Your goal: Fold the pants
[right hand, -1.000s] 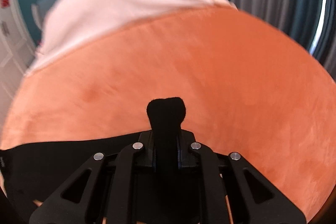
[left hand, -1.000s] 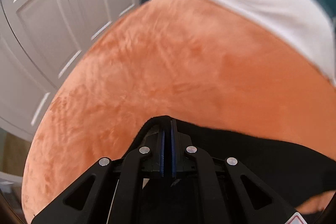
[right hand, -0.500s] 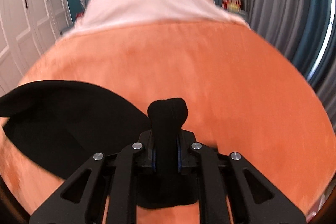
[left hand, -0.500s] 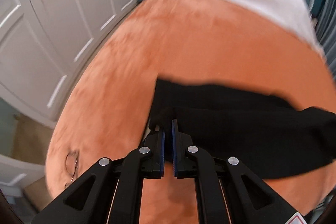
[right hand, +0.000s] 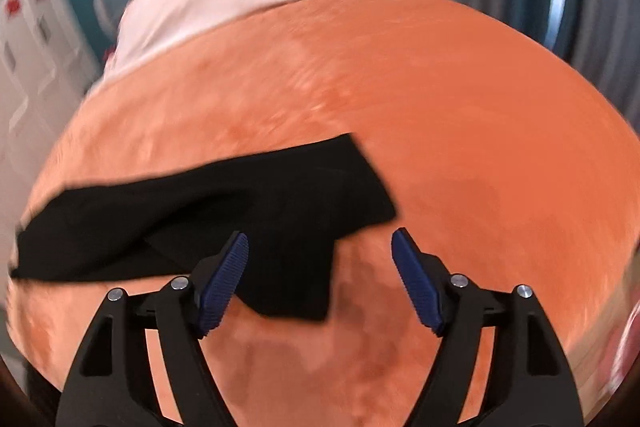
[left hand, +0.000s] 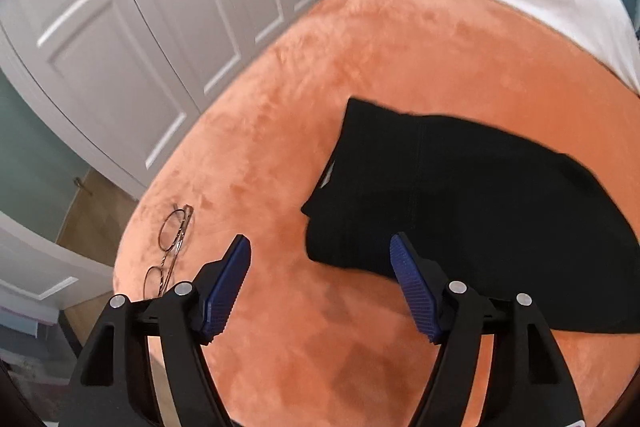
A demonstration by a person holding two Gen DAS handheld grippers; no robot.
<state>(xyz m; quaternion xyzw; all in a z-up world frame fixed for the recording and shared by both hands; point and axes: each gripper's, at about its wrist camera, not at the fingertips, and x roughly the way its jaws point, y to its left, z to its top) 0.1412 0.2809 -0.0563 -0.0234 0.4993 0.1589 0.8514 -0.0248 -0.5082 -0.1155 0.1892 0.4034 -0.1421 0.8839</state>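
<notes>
on the orange blanket (left hand: 400, 67) lie black pants (left hand: 480, 195) and glasses (left hand: 172, 239), both hand-held grippers opening, empty.

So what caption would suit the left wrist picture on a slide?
Left hand-held gripper opening above black pants on an orange blanket, eyeglasses beside.

Both the left hand-held gripper (left hand: 320, 247) and the right hand-held gripper (right hand: 320, 245) angle downward, jaws opening, gripping nothing.
</notes>
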